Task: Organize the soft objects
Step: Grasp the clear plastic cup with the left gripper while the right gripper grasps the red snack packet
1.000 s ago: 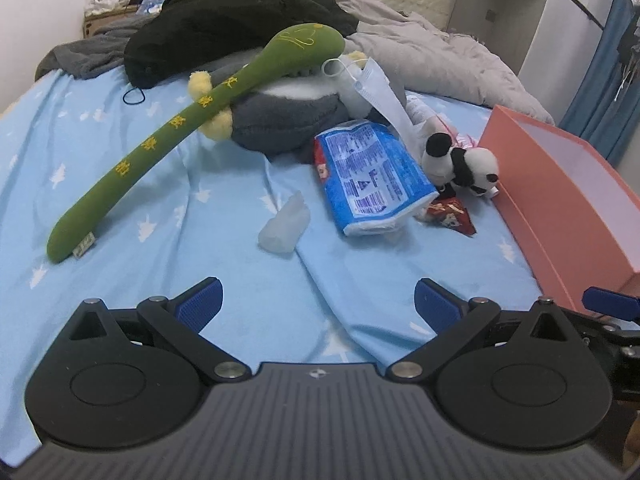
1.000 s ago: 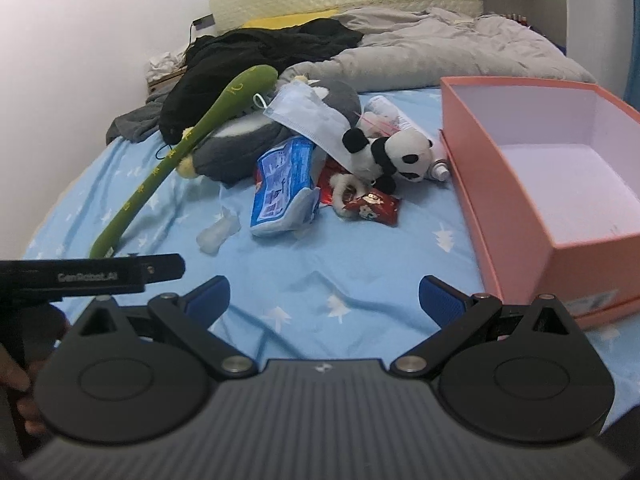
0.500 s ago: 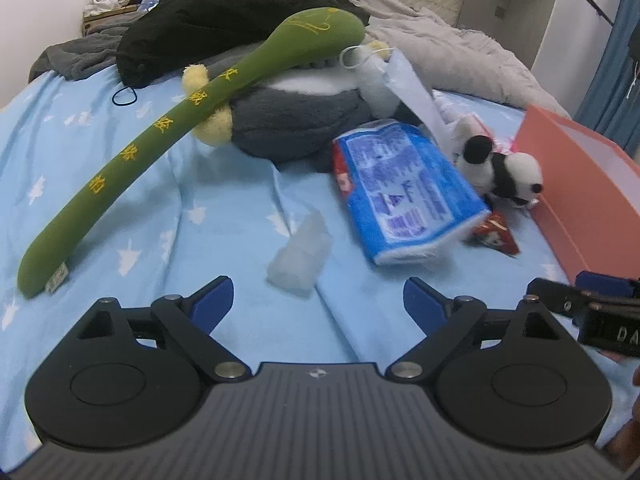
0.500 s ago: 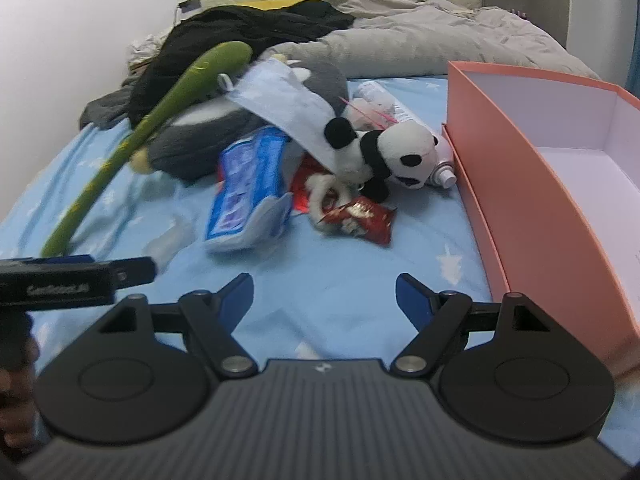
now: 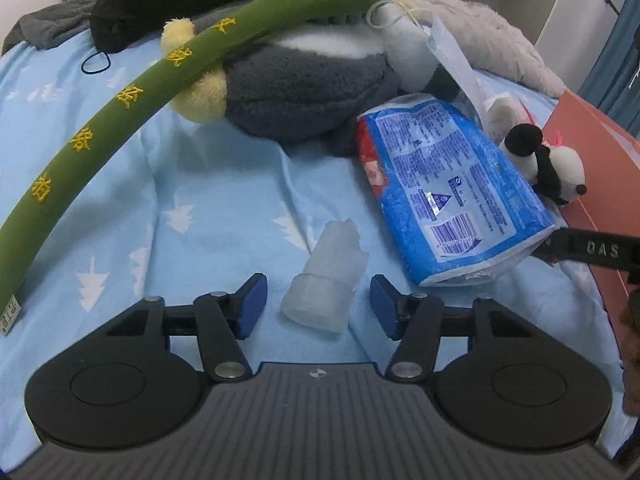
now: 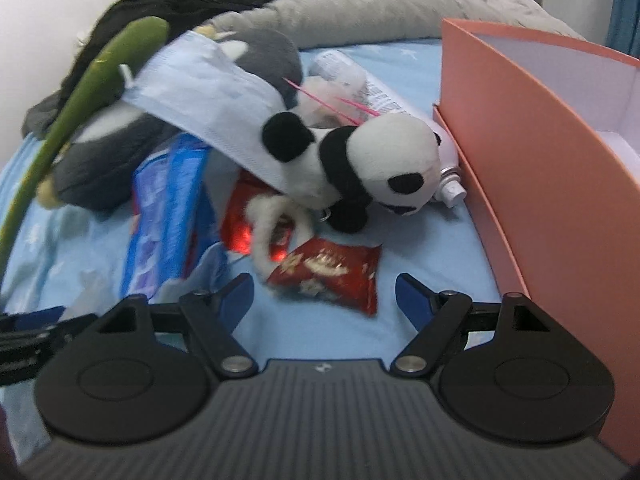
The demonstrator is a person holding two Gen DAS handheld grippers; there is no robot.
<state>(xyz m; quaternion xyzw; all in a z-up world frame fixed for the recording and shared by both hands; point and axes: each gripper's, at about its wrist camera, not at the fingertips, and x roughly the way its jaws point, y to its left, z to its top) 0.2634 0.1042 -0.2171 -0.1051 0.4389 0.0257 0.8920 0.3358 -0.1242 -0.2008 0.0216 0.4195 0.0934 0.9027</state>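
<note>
Left wrist view, translucent soft piece (image 5: 326,280) between closing left gripper (image 5: 315,307), seemingly untouched

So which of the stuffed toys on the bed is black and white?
The small panda plush, lying beside the pink box. The big plush behind it is mostly dark grey with yellow parts, and the long stick-shaped plush is green.

Fuzzy plush on the panda toy (image 6: 360,160). Glossy crinkled foil on the red snack packet (image 6: 328,276). Matt pink card on the box (image 6: 540,152).

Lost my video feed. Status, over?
Left gripper closing around translucent soft piece, pads not touching. Right gripper closing, empty, above red snack packet. Nothing blocking.
</note>
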